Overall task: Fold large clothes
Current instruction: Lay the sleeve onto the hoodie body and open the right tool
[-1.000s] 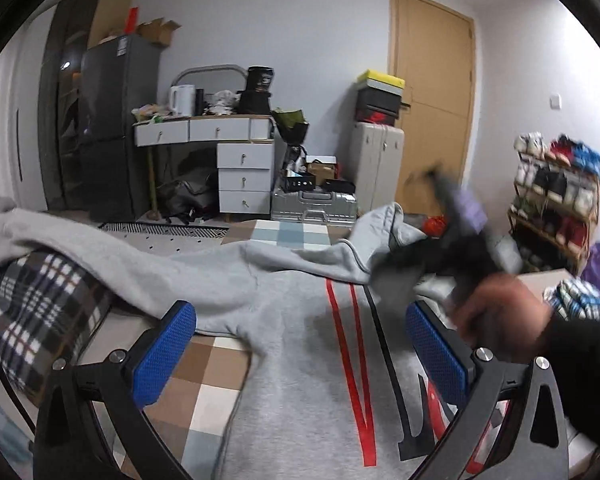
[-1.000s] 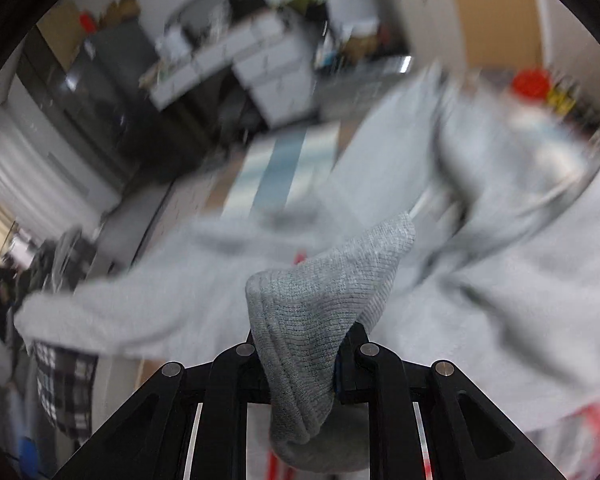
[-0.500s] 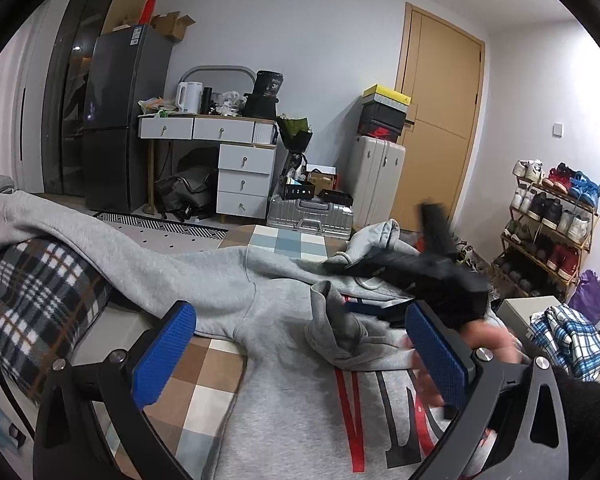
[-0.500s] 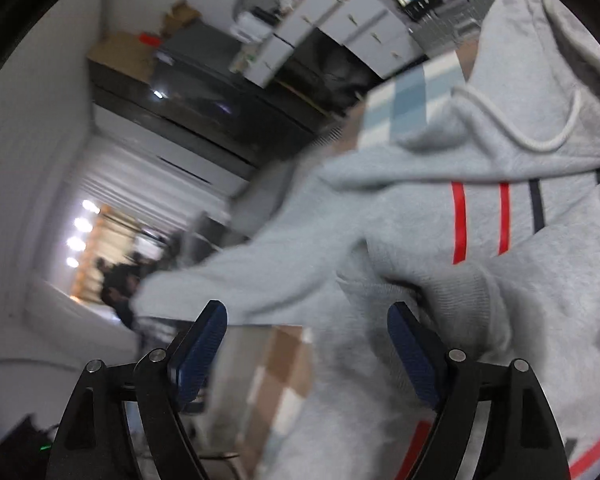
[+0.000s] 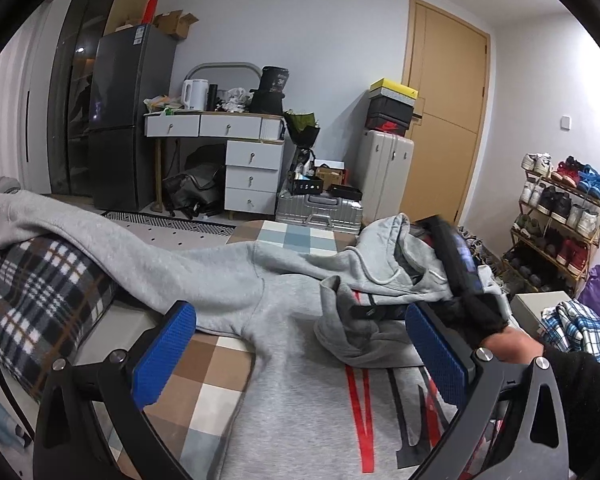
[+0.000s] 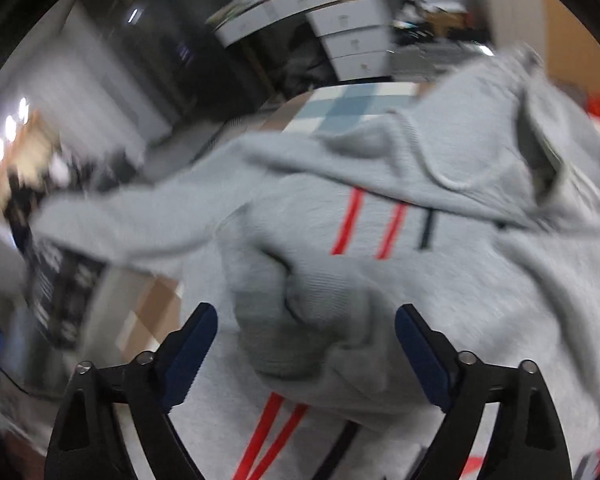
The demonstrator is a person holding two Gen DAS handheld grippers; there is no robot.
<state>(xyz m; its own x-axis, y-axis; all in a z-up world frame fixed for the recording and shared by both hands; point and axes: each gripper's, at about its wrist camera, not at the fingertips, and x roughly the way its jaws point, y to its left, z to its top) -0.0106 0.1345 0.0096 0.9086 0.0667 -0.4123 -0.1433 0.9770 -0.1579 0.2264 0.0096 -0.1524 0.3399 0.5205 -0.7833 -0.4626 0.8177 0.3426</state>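
While tilted down over hoodie (image 6: pixel 440 280), right gripper (image 6: pixel 306 350) jaws just opened wide, empty; left gripper (image 5: pixel 300 350) wide.

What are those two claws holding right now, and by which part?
Nothing. The right claw has just opened and stands wide above the hoodie's cuff; the left claw is open too.

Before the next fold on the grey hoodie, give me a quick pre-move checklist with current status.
1. Right gripper released: ok, jaws have just opened, pads clear of the cuff.
2. Folded sleeve cuff laid on the hoodie chest: ok, but bunched.
3. Left gripper free: ok, open, nothing between the pads.
4. Other sleeve folded in: not ok, stretched out over the plaid cushion.
5. Hood flat: not ok, rumpled.
6. Hem straight: cannot tell, out of view.
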